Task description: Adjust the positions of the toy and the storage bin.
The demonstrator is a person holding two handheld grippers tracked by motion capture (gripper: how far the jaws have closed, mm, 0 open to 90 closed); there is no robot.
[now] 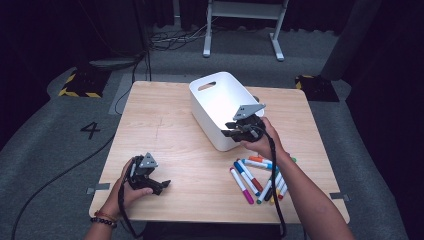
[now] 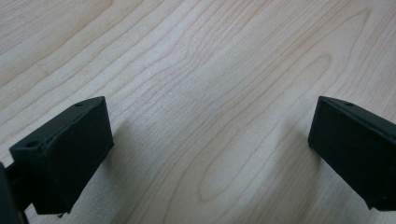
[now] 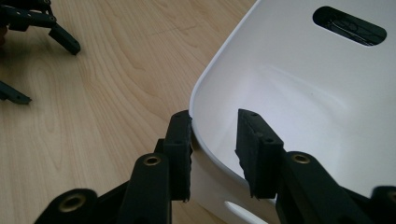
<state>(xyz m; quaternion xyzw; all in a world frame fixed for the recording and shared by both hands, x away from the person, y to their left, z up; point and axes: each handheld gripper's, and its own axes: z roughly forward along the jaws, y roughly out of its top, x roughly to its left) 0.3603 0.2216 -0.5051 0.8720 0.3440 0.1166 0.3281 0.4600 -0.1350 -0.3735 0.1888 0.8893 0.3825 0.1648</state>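
A white plastic bin [image 1: 220, 80] with handle slots stands at the back middle of the wooden table [image 1: 165, 125]. My right gripper [image 1: 231, 131] is at the bin's near corner. In the right gripper view it [image 3: 214, 114] straddles the bin's rim [image 3: 201, 93]: one jaw touches the outside, while the other hangs inside with a gap to the wall, so it is open. The bin [image 3: 303, 84] looks empty inside. Several coloured markers [image 1: 260, 177] lie in a loose pile on the table, front right. My left gripper [image 1: 160, 186] rests low at the front left, open [image 2: 212, 101] over bare wood.
The left gripper [image 3: 49, 72] shows far off in the right gripper view's top left corner. Grey carpet surrounds the table, with cables and a white desk frame [image 1: 240, 20] beyond its far edge. Bare wood lies between the two grippers.
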